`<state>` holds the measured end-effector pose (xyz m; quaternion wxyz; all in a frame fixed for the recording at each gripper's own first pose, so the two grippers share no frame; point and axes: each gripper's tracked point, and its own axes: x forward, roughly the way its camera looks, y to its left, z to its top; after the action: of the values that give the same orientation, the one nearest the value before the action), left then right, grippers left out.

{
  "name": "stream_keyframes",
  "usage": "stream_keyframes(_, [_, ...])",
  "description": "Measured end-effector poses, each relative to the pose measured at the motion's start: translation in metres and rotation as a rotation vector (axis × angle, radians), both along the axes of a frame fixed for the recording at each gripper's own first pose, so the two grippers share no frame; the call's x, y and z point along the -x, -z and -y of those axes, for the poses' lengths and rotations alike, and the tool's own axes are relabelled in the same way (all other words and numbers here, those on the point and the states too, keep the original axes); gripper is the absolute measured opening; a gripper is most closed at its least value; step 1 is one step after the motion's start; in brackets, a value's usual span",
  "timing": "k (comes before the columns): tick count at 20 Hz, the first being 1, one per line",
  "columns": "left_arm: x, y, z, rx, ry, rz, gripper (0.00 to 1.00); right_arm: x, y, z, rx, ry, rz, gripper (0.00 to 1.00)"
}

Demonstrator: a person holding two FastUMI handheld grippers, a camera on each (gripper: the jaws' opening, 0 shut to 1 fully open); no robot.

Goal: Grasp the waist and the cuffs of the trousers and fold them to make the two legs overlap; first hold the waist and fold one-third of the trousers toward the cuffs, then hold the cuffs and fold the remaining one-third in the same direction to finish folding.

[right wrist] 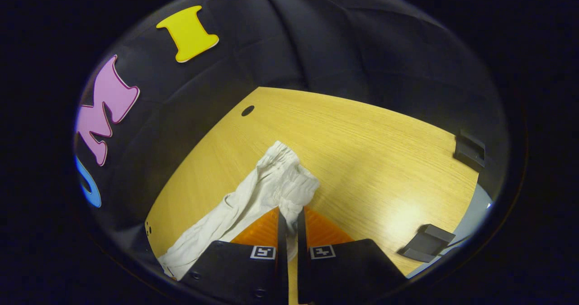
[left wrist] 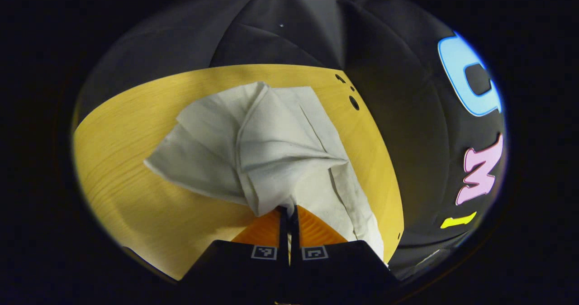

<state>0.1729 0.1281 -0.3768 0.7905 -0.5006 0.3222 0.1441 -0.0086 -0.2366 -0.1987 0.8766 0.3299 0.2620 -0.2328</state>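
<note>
White trousers lie bunched on the wooden table. In the left gripper view my left gripper is shut on a pinched fold of the cloth, which rises to the fingertips. In the right gripper view the elastic waist end of the trousers is gathered at my right gripper, which is shut on it. From there the rest of the cloth trails down to the lower left along the table edge.
Round holes mark the table near its far corner, and another hole sits by the far edge. Two dark clamps grip the table's right side. Bare wood spreads beyond the waist.
</note>
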Motion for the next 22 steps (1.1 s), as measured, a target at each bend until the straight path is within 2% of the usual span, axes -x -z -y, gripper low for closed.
stream_keyframes(6, [-0.001,0.001,0.003,-0.018,0.054,0.008,0.06,0.009,-0.061,-0.024,0.091,-0.094,0.088,0.13])
stream_keyframes(11, [0.001,0.0,-0.001,-0.073,0.092,0.001,0.06,-0.004,-0.127,-0.073,0.239,-0.259,0.175,0.12])
stream_keyframes(14, [0.002,0.0,-0.001,-0.087,0.118,0.002,0.06,-0.012,-0.158,-0.125,0.328,-0.404,0.223,0.12])
stream_keyframes(17, [-0.001,0.001,0.001,-0.103,0.134,0.009,0.06,-0.019,-0.174,-0.189,0.374,-0.546,0.256,0.12])
stream_keyframes(22, [-0.002,0.0,0.002,-0.065,0.127,0.029,0.06,-0.033,-0.157,-0.303,0.381,-0.76,0.253,0.12])
